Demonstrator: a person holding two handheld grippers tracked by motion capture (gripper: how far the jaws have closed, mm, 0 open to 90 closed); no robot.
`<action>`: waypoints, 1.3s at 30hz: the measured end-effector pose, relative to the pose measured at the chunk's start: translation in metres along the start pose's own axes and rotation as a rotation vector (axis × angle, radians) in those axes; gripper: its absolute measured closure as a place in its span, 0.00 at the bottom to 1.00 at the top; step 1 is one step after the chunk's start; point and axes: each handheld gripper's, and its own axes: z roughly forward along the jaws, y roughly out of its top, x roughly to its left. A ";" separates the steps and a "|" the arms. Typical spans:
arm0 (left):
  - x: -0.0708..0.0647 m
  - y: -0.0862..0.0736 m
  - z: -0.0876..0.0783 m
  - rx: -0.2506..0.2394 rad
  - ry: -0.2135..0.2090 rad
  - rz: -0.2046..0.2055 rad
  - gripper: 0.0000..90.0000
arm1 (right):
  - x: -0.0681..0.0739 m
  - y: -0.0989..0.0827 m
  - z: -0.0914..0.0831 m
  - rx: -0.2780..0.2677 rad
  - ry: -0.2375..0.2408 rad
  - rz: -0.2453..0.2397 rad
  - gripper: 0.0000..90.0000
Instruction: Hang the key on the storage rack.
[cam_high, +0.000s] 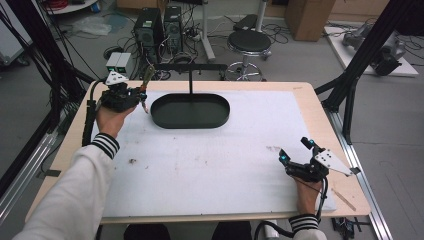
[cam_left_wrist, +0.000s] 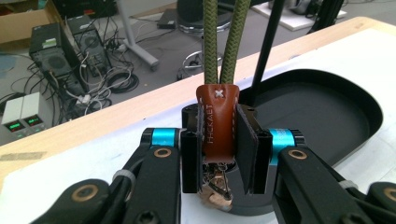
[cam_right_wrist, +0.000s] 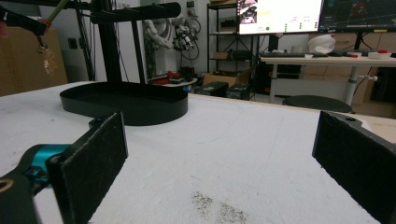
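Left gripper (cam_left_wrist: 219, 154) clamps brown leather tab (cam_left_wrist: 216, 123) of light, floppy olive-green cord keychain (cam_left_wrist: 211, 42); tab's the stiffest hold. Right gripper (cam_right_wrist: 219, 158) gapes wide, holds nothing.

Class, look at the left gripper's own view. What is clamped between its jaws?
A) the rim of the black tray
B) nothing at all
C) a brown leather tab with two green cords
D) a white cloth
C: in the left gripper view, the left gripper is shut on the brown leather tab, from which the two green cords rise.
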 end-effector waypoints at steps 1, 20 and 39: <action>-0.001 0.000 0.001 0.001 0.000 0.003 0.81 | 0.000 0.000 0.000 -0.001 0.001 0.000 0.03; -0.011 -0.003 0.017 -0.006 -0.004 0.007 0.81 | -0.001 0.000 0.000 -0.003 -0.002 0.003 0.03; -0.012 0.001 0.038 0.008 0.025 0.015 0.81 | -0.001 0.000 0.000 -0.003 -0.001 0.009 0.03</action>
